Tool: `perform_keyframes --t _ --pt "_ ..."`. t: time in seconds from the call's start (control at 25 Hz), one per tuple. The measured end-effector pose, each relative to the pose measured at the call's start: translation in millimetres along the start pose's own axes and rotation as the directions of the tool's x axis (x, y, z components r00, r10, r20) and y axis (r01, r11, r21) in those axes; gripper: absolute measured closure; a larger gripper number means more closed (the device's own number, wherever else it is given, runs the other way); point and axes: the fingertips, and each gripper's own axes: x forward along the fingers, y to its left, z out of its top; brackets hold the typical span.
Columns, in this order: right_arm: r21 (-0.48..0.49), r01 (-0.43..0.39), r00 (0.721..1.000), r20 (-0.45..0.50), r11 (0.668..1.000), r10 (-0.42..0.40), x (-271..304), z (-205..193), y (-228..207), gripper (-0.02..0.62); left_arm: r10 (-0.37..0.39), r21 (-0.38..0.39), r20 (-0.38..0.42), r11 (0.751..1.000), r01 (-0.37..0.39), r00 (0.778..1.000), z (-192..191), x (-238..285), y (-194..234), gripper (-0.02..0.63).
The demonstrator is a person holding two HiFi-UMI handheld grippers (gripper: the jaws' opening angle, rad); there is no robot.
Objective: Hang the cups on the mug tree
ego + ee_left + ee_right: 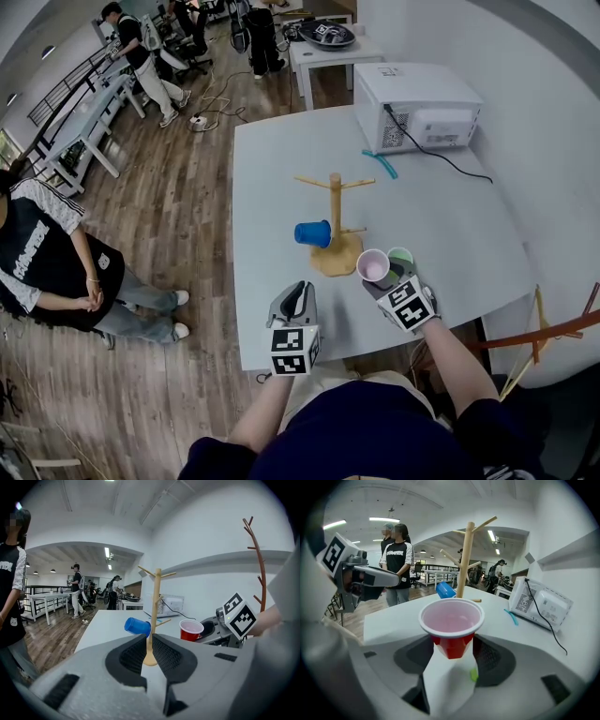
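Closest to you, low in the middle of the head view, the left tongs [300, 291] are closed on nothing and sit over the near edge of the counter [272, 178]. Just to their right, the right tongs [382, 277] grip the red cup [373, 265] by its lower part, upright with its mouth up. A green cup [401, 255] shows just beyond it; you cannot tell whether the two touch.

Straight ahead, at the centre of the frame, stands the wooden mug tree [335, 202], its round base just left of the red cup. A blue cup [313, 233] hangs on its side from a low peg on the tree's left. The upper pegs reach out left and right with open air around them.

Left of the tree the pale counter runs open to its left edge, which drops to the wood floor [178, 216]. Farther on, at upper right, a teal strip [381, 164] lies beside a white appliance [417, 103], whose black cable [450, 155] trails toward the right edge.

A seated person [47, 262] is at the left edge of the frame, and others stand by desks at upper left.
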Motion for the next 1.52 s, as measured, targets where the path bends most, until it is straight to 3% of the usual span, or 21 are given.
perform_keyframes --t 0.56,1.04,1.32,1.52 --pt "-0.121 0.104 0.992 -0.063 0.987 -0.113 3 13 -59 0.327 -0.020 -0.002 0.011 1.000 0.020 1.000 10 14 2 0.584" --pt "-0.221 0.169 0.966 -0.155 0.960 -0.206 19 8 -87 0.327 -0.026 -0.008 -0.001 1.000 0.026 1.000 11 22 7 0.584" --pt "-0.323 0.176 0.949 -0.195 0.930 -0.247 31 7 -93 0.327 -0.021 -0.016 -0.002 1.000 0.021 1.000 12 26 12 0.584" --pt "-0.333 0.169 0.949 -0.198 0.927 -0.244 35 10 -93 0.327 -0.024 -0.018 -0.004 1.000 0.024 1.000 13 29 12 0.584"
